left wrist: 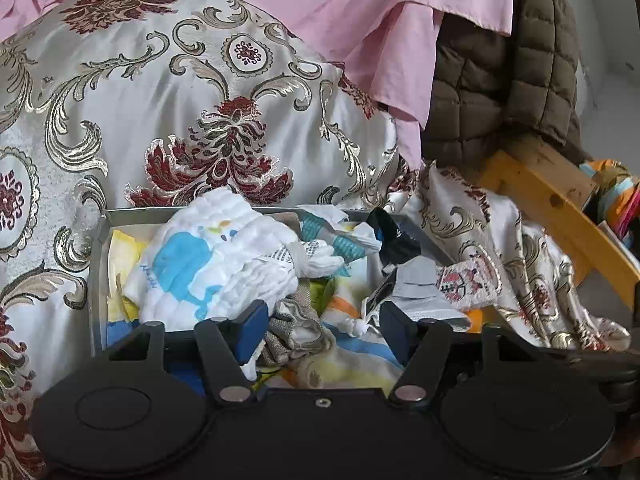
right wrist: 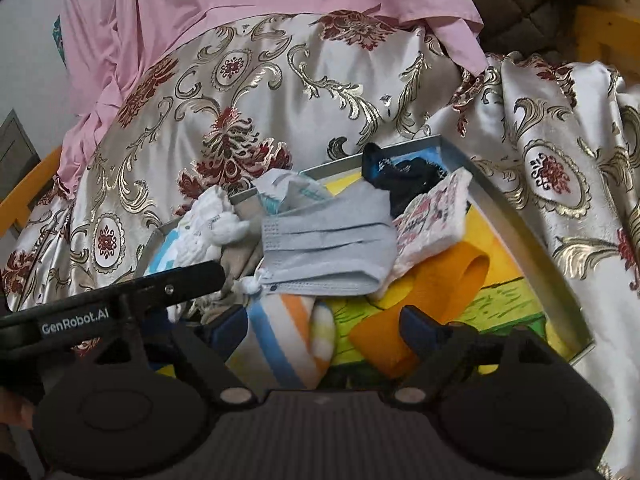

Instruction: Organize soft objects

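Left wrist view: left gripper (left wrist: 322, 326) sits over the near edge of a grey tray (left wrist: 100, 240) resting on a floral satin bedcover (left wrist: 160, 92). Its 2 fingers stand apart and grip nothing. A crumpled beige sock (left wrist: 298, 338) lies between the fingers, nearer the left one, with no pad pressing on it. A white cloth with a blue whale print (left wrist: 200, 264) lies just beyond the left finger. A grey face mask (left wrist: 420, 284) lies just beyond the right finger. A black sock (left wrist: 394, 232) lies at the far right of the tray.

Right wrist view: right gripper (right wrist: 324, 326) has its 2 fingers spread wide and empty. A striped towel (right wrist: 280, 332) lies between them, nearer the left finger. An orange band (right wrist: 436, 300) lies touching or just beside the right finger. The grey face mask (right wrist: 332, 248) lies beyond the fingers, mid-tray. A pink-patterned white cloth (right wrist: 432, 216) lies to its right. The left gripper's body (right wrist: 120, 300) enters from the left.
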Motion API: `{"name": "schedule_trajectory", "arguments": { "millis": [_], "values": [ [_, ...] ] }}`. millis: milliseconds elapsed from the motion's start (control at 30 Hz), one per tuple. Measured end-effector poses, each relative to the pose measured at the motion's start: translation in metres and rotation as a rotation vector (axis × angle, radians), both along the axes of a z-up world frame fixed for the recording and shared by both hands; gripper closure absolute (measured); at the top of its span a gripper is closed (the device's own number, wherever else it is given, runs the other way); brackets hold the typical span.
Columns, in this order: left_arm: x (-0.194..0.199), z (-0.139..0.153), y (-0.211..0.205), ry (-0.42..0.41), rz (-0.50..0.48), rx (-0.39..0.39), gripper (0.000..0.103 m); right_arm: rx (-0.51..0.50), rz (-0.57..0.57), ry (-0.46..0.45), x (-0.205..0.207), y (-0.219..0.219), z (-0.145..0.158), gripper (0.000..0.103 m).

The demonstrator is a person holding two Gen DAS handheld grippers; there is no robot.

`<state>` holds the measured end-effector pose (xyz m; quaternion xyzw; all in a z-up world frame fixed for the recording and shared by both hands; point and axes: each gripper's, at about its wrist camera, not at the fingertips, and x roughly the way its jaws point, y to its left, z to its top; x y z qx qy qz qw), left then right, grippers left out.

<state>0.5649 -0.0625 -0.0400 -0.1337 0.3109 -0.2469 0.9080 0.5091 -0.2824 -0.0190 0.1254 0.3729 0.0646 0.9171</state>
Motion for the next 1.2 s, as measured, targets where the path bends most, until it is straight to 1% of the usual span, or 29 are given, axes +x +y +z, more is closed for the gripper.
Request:
{"name": "schedule_trajectory", "arguments": {
  "millis": [100, 233, 333, 767, 933, 1067, 1167, 1200],
  "values": [
    [-0.001, 0.000, 0.000, -0.014, 0.004, -0.003, 0.036, 0.009, 0.010, 0.017, 0.003, 0.004, -0.005, 0.016],
    [-0.002, 0.002, 0.002, -0.032, 0.012, -0.021, 0.034, 0.025, 0.025, 0.012, 0.008, 0.006, -0.005, 0.016],
    [-0.002, 0.004, 0.003, -0.042, 0.011, -0.029, 0.033, 0.043, 0.042, 0.035, 0.014, 0.008, -0.008, 0.015],
    [-0.001, 0.008, 0.006, -0.048, 0.016, -0.047, 0.032, -0.012, 0.056, 0.059, 0.020, 0.013, -0.010, 0.014],
    [-0.003, 0.006, 0.006, -0.043, 0.017, -0.055, 0.032, 0.028, 0.116, 0.072, 0.023, 0.011, -0.012, 0.007],
    [-0.002, 0.006, 0.006, -0.044, 0.014, -0.055, 0.032, 0.045, 0.149, 0.058, 0.023, 0.006, -0.009, 0.007],
    [-0.002, 0.005, 0.006, -0.042, 0.016, -0.062, 0.031, 0.112, 0.154, 0.039, 0.023, 0.000, -0.006, 0.008],
    [-0.002, 0.005, 0.005, -0.042, 0.015, -0.061, 0.031, 0.114, 0.164, 0.041, 0.025, 0.000, -0.006, 0.008]
  ]
}}
